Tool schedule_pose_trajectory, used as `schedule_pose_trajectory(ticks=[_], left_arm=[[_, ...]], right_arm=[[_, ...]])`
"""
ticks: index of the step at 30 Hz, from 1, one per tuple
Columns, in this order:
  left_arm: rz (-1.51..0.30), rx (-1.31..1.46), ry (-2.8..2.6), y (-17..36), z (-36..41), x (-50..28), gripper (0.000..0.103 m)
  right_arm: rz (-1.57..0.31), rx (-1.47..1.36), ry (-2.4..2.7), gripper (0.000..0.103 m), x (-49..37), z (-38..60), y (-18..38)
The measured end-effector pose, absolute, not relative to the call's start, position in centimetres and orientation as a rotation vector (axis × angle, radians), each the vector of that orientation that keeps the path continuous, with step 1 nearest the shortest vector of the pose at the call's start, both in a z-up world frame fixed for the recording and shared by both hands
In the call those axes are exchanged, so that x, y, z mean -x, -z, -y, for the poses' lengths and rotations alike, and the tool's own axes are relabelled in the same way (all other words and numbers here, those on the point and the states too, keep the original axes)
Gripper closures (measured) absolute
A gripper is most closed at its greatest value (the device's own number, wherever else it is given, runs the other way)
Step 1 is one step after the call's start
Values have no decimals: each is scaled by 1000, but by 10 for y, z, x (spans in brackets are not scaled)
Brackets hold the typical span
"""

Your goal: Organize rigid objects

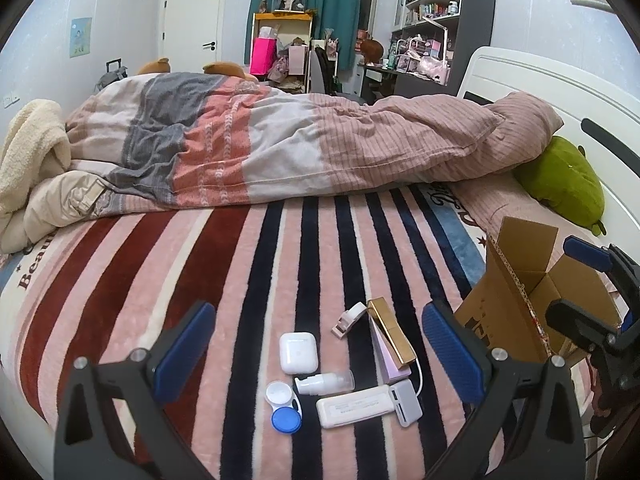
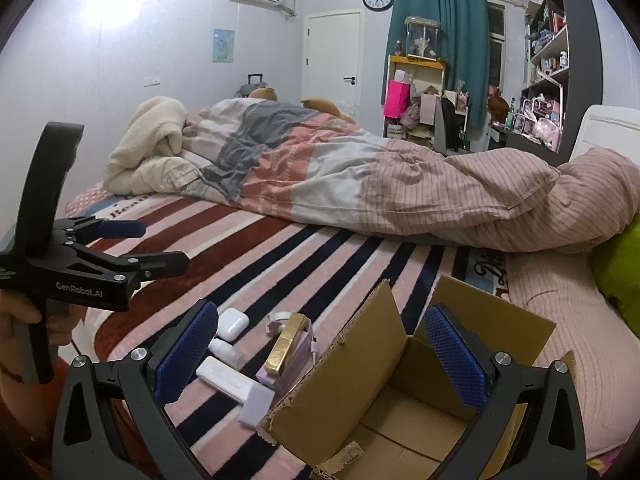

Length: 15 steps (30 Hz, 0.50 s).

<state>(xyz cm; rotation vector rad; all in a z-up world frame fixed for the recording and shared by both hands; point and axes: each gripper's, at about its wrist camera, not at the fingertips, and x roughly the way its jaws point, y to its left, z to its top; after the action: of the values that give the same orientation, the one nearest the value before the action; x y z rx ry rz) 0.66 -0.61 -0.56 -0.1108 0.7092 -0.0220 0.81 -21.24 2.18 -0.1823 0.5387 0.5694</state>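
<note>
Small rigid items lie on the striped blanket [image 1: 248, 264]: a white earbud case [image 1: 298, 352], a small pump bottle [image 1: 324, 383], a contact lens case [image 1: 285, 407], a white power bank [image 1: 354, 406], a grey card reader [image 1: 407, 402], a gold bar-shaped box [image 1: 392, 330] on a pink box [image 1: 387, 360], and a tape dispenser [image 1: 349, 319]. My left gripper [image 1: 320, 360] is open above them. An open cardboard box [image 2: 396, 392] stands to their right. My right gripper [image 2: 320, 360] is open and empty over the box's left flap.
A rumpled duvet [image 1: 280, 140] lies across the bed behind the items. A green plush [image 1: 564, 184] lies by the white headboard [image 1: 560, 92]. Shelves [image 1: 432, 20] and a desk stand beyond the bed.
</note>
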Motion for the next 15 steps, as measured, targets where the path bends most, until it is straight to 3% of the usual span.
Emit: schedule_pose_trajectory(ticks=[15], left_arm=[[-715,112,14,7,3,-8,1]], right_arm=[[-545,159,-561,0,-9,218,-24]])
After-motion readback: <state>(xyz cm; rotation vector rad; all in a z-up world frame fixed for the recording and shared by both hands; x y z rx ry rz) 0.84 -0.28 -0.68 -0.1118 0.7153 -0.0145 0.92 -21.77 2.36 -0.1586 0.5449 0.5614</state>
